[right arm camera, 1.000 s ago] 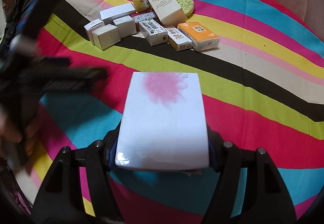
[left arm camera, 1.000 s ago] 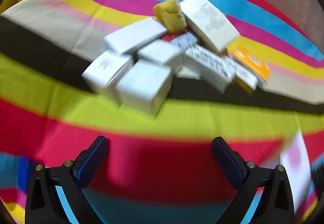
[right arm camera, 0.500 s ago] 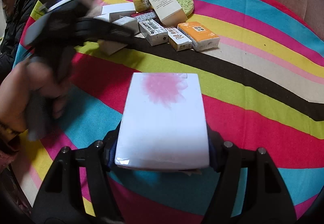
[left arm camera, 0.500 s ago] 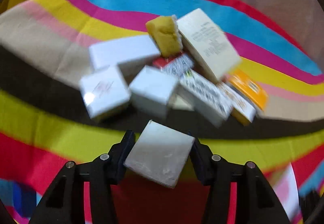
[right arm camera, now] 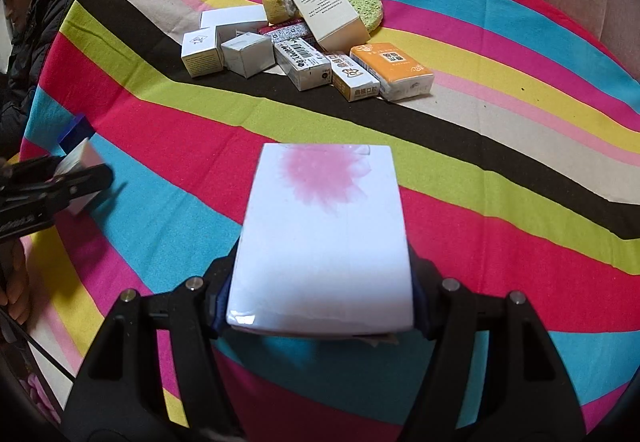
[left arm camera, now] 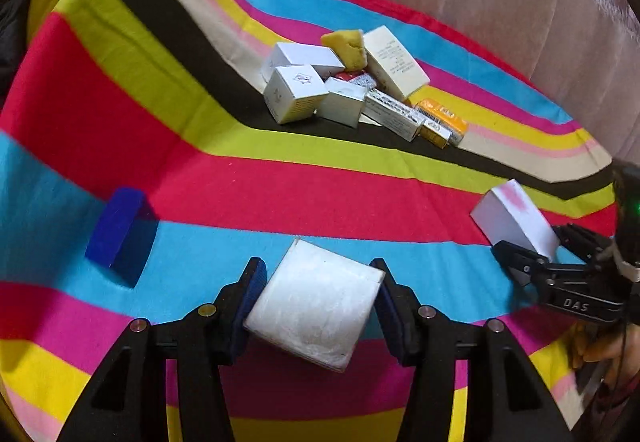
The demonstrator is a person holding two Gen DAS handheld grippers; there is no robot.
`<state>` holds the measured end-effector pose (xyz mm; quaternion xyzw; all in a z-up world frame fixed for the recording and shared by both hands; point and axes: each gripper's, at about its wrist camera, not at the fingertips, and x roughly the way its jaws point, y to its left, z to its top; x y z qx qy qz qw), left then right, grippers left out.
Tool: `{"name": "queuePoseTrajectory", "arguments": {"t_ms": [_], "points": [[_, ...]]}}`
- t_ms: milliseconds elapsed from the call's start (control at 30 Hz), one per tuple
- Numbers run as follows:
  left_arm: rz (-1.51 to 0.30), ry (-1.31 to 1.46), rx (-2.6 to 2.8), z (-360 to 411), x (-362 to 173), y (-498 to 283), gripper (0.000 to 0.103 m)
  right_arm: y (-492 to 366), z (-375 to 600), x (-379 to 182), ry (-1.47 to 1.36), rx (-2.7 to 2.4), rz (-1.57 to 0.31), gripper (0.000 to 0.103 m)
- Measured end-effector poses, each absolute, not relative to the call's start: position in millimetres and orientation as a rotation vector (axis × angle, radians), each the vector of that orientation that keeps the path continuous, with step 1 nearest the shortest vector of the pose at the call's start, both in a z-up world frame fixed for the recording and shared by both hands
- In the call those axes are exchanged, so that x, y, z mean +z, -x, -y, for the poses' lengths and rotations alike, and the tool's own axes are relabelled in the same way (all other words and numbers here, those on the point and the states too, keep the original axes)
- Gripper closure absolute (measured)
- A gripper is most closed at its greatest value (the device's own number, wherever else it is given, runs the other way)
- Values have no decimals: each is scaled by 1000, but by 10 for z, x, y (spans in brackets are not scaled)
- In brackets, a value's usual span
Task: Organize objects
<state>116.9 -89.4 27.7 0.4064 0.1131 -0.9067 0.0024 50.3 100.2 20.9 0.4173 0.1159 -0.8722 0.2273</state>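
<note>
The left gripper (left arm camera: 318, 306) is clamped on a small white box (left arm camera: 316, 312), blue pads pressing both its sides, the box tilted between them above the turquoise band of the striped cloth (left arm camera: 240, 178). Its jaws have just been closing, and the box is what they closed on. Off to this gripper's left, lying alone on the cloth, is a dark blue block (left arm camera: 120, 232). Straight ahead and well beyond the fingertips sits the pile of boxes (left arm camera: 344, 94): white cartons, a yellow sponge (left arm camera: 346, 48) at the far edge, an orange packet (left arm camera: 442, 118) on the right end.

Over to the right gripper (right arm camera: 320, 306): it grips a white pack with a pink flower print (right arm camera: 322, 238) (a flat, glossy pack, jutting forward past the fingertips), jaws pressed against both long sides. From here the pile lies ahead and slightly left, with a green round sponge (right arm camera: 366, 8) behind the tall cream box (right arm camera: 328, 8). The left gripper shows at this view's left edge, holding its white box just beside the blue block.
</note>
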Motion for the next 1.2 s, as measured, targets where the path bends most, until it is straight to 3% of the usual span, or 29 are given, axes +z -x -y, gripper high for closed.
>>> {"name": "queuePoseTrajectory", "arguments": {"t_ms": [533, 1200], "points": [[-218, -1290, -2791, 741, 263, -1134, 49, -543, -1017, 239, -1167, -2428, -302, 33], [-104, -1303, -2755, 648, 251, -1111, 49, -1356, -1203, 456, -1177, -2426, -255, 33]]}}
